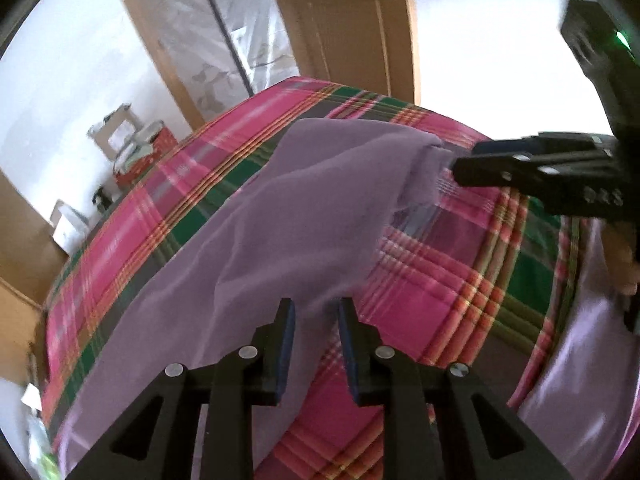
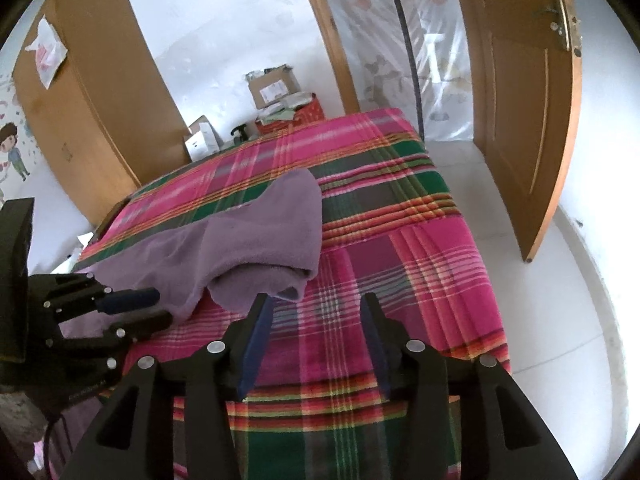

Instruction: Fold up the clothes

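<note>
Bed (image 2: 420, 264) under a plaid cover fills both views, ahead of and below each tool. Wardrobe (image 2: 92, 100) stands beyond it to the left, door (image 2: 524, 100) to the right, boxes (image 2: 272, 88) by the far wall.

Garment (image 2: 264, 236), purple and soft, lies on the bed with its long axis running from the left tool's side diagonally away toward the far middle of the cover. One end is doubled over into a thick fold just ahead of the right tool.

Left tool (image 1: 314, 320): jaws partly apart, purple cloth lying between them. Whether the pads (image 1: 287, 336) press on it cannot be told, since gaps seem to show beside the cloth.

Right tool (image 2: 316, 320): jaws wide apart, nothing between them, only plaid cover showing through the gap. The folded edge sits just beyond its left fingertip.

Judgement: the near edge of the garment lies closest to the left tool, while the doubled end is nearer the right. The next fold would likely turn across the long axis, each tool taking its own end.
</note>
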`<state>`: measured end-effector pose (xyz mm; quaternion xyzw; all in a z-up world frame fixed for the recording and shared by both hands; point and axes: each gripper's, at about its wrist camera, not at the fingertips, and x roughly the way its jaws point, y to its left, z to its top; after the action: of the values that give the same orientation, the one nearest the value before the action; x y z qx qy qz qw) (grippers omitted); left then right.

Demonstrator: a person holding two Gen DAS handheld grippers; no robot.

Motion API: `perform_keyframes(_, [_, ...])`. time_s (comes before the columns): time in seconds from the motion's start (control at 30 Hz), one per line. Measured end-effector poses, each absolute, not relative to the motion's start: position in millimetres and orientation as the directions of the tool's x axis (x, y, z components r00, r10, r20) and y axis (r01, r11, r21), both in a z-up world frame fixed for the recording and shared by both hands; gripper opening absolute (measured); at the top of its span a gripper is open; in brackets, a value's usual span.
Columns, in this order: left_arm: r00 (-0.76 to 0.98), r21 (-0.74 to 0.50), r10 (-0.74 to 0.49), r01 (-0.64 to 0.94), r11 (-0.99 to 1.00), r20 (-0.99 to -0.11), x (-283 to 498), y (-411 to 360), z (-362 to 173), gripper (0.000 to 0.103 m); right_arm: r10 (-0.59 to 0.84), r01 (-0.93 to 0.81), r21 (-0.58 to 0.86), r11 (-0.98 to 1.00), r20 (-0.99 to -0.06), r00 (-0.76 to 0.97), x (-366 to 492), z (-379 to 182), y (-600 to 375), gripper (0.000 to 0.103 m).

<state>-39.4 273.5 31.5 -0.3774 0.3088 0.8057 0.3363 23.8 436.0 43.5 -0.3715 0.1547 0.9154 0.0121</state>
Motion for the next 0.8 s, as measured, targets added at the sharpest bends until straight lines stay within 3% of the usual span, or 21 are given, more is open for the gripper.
perform_keyframes(0.47, [-0.445,0.202,0.296,-0.779,-0.593,-0.845,-56,302,15,0.023,-0.101,-0.150,0.295,-0.944,-0.688,-0.719,20,34,437,0.047])
perform_keyframes(0.53, [-0.430,0.168,0.307,-0.771,-0.615,-0.849,-63,300,14,0.019,-0.108,-0.144,0.299,-0.943,-0.688,-0.718,19,33,437,0.047])
perform_keyframes(0.6, [-0.419,0.127,0.312,-0.746,-0.654,-0.853,-73,295,15,0.007,-0.109,-0.140,0.296,-0.945,-0.688,-0.717,17,33,436,0.048])
perform_keyframes(0.8, [-0.437,0.033,0.370,-0.681,-0.732,-0.820,-91,266,32,0.005,-0.123,-0.133,0.307,-0.942,-0.687,-0.716,12,33,434,0.048])
